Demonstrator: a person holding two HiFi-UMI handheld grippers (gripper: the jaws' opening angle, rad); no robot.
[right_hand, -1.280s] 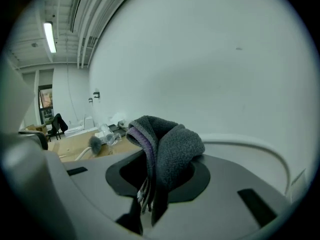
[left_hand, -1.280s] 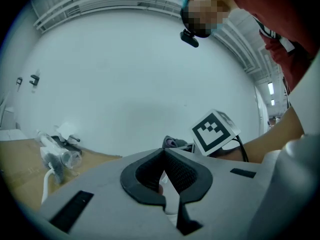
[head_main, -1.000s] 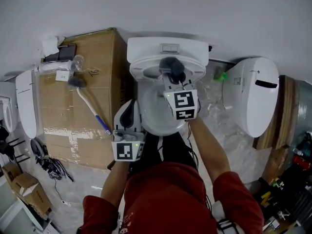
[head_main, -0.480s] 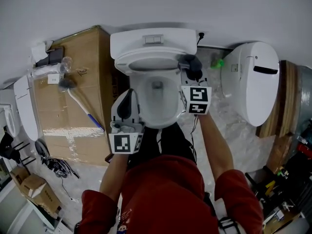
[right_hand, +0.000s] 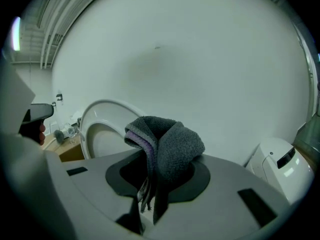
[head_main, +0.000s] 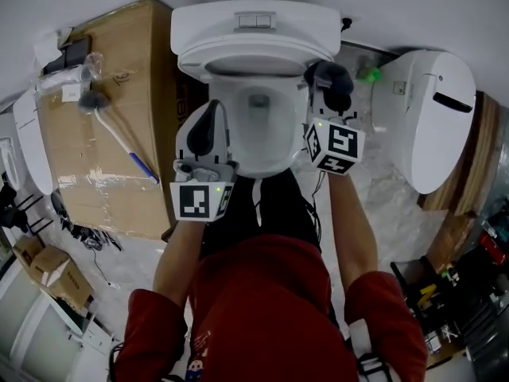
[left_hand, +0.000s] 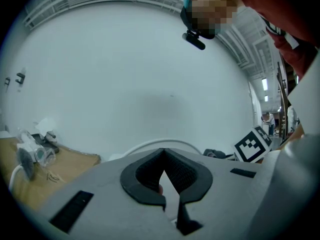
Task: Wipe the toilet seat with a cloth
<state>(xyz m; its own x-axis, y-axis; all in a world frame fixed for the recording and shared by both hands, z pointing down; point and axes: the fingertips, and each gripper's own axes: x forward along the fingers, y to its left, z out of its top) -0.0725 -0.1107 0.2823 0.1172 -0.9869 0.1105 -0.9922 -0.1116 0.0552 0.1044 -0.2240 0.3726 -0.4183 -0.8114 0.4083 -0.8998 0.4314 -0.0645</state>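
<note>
R hand-held gripper [head_main: 325, 102] clamped on grey cloth [right_hand: 167, 144] — swung off bowl centre to toilet [head_main: 254, 24] right side | L hand-held gripper [head_main: 208, 130] jaws together, empty | prob. right rim wipe next

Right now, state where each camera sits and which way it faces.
Head view: on the person's head, looking steeply down at the toilet; shows red sleeves, forearms, left tool and right tool.
Left gripper view: on the left tool, facing the wall over shut jaws; a red sleeve shows top right.
Right gripper view: on the right tool, facing the raised lid past the gripped cloth.
Shared: head and right gripper views both show cloth and lid.
</note>
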